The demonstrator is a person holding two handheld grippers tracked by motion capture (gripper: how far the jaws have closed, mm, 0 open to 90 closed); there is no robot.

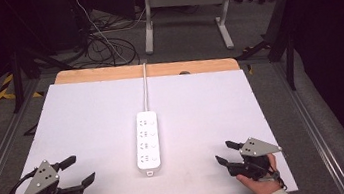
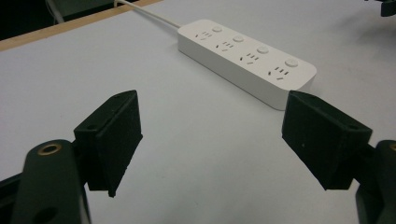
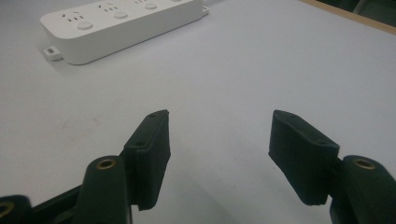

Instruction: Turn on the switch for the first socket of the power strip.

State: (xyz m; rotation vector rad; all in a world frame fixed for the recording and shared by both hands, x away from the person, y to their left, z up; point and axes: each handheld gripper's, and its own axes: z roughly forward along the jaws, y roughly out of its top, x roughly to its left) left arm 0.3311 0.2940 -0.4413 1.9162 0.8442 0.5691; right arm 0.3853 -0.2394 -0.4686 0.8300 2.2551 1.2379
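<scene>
**High view: two empty grippers flank a power strip**

Both the left gripper (image 1: 80,170) and right gripper (image 1: 226,152) sit released, jaws spread, grasping nothing. Between them, mid-table, lies a smooth white plastic power strip (image 1: 147,139), its cord (image 1: 145,88) running far. The slick rounded casing could slide on the matte white table (image 1: 87,118) if pinched off-centre.

The power strip (image 1: 147,140) and its cord (image 1: 145,88) are white. The worktop (image 1: 87,123) is white with a tan wooden far edge. Both grippers' jaws are black; their plates grey.
</scene>
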